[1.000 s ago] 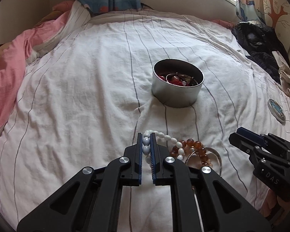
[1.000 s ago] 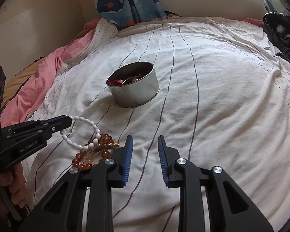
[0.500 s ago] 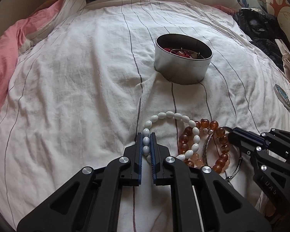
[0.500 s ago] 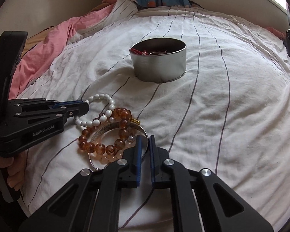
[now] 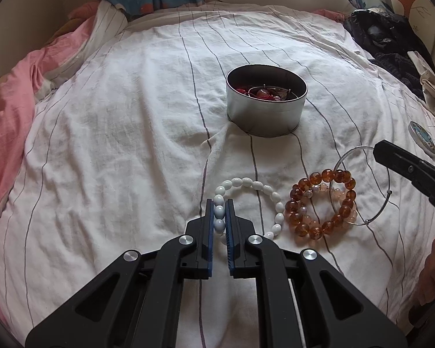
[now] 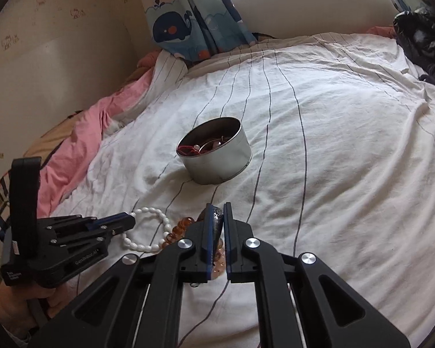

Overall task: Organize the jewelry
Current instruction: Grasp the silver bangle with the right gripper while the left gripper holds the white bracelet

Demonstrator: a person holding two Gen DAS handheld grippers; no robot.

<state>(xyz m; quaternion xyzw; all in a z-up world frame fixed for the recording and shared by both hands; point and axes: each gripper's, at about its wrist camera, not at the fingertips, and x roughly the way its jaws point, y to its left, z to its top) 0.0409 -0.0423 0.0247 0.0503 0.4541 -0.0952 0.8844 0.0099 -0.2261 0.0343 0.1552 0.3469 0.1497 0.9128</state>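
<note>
My left gripper point(image 5: 219, 211) is shut on a white bead bracelet point(image 5: 256, 185), which lies on the striped white sheet; it also shows in the right wrist view point(image 6: 150, 211). Beside it lie an amber bead bracelet point(image 5: 322, 203) and a paler bead bracelet. My right gripper point(image 6: 217, 213) is shut on a thin silver wire bangle point(image 5: 359, 185) and tilts it up off the sheet over the amber beads. A round silver tin point(image 5: 266, 103) holding red and metal jewelry stands beyond; it also shows in the right wrist view point(image 6: 216, 153).
A pink blanket point(image 5: 11, 110) is bunched at the left. Dark clothing point(image 5: 391, 40) is piled at the far right. A small round lid point(image 5: 422, 140) lies on the sheet at the right. A whale-print curtain point(image 6: 188, 26) hangs behind the bed.
My right gripper has closed on the wire bangle and lifted it up on edge. My left gripper has stayed shut on the white bracelet and drawn back slightly.
</note>
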